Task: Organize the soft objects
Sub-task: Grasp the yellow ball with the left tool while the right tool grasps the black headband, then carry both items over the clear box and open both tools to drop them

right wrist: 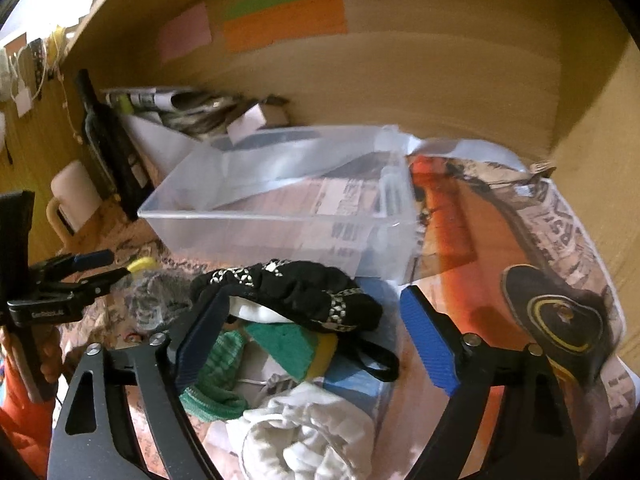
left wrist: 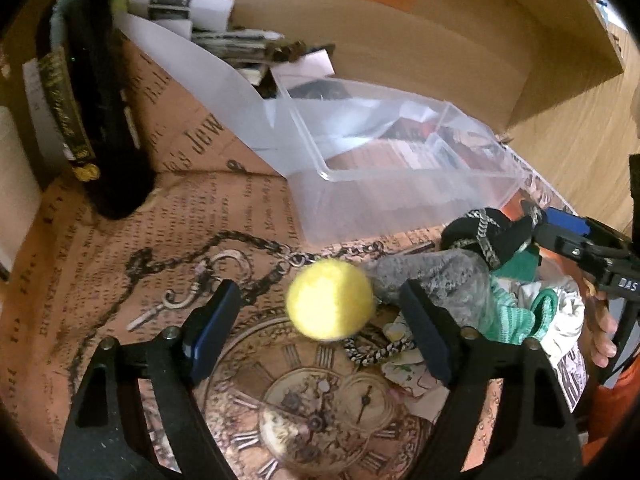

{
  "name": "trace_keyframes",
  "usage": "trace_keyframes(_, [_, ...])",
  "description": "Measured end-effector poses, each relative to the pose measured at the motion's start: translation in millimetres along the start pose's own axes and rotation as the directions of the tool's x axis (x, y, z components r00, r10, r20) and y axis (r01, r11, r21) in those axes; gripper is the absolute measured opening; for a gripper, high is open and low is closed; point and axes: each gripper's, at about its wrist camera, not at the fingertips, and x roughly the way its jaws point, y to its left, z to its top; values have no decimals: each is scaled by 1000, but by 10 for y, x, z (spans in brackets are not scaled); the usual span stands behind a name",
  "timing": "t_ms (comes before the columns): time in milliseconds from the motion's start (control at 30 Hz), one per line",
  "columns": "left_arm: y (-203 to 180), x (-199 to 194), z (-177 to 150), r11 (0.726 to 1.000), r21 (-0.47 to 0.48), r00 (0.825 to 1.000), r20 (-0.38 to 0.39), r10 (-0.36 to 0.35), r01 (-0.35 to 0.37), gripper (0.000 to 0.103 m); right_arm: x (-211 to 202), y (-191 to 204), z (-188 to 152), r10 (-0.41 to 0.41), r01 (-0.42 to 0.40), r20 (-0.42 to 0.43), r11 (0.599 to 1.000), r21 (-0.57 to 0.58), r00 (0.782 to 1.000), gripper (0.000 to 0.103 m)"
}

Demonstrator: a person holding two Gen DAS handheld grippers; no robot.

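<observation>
A yellow soft ball [left wrist: 330, 300] lies on the printed table cover just ahead of my open left gripper [left wrist: 320, 312], between its fingers but not held. A grey fuzzy cloth [left wrist: 436, 276] lies to the ball's right. A pile of soft things lies beyond: a black patterned cloth [right wrist: 292, 292], green cloths [right wrist: 280, 340] and a white cloth [right wrist: 312, 428]. My right gripper [right wrist: 316, 320] is open over this pile, its jaws to either side of the black cloth. It also shows in the left wrist view [left wrist: 560, 232]. A clear plastic bin [right wrist: 280, 204] stands behind.
A dark bottle [left wrist: 88, 112] stands at the far left, next to a white mug [right wrist: 74, 196]. Papers and clutter [left wrist: 224, 36] lie behind the bin against a wooden wall [right wrist: 400, 80]. A black emblem [right wrist: 556, 312] is printed on the cover at the right.
</observation>
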Motion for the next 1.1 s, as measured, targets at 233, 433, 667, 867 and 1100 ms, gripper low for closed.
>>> trace_keyframes(233, [45, 167, -32, 998, -27, 996, -68, -50, 48, 45, 191, 26, 7, -18, 16, -55, 999, -30, 998, 48])
trace_keyframes(433, [19, 10, -68, 999, -13, 999, -27, -46, 46, 45, 108, 48, 15, -18, 17, -16, 999, -42, 1000, 29])
trace_keyframes(667, [-43, -271, 59, 999, 0, 998, 55, -34, 34, 45, -178, 88, 49, -31, 35, 77, 998, -56, 997, 19])
trace_keyframes(867, [-93, -522, 272, 999, 4, 988, 149, -45, 45, 45, -474, 47, 158, -37, 45, 179, 998, -38, 983, 19])
trace_keyframes(1100, [-186, -585, 626, 999, 22, 977, 211, -43, 39, 45, -614, -30, 414, -47, 51, 274, 999, -9, 960, 19])
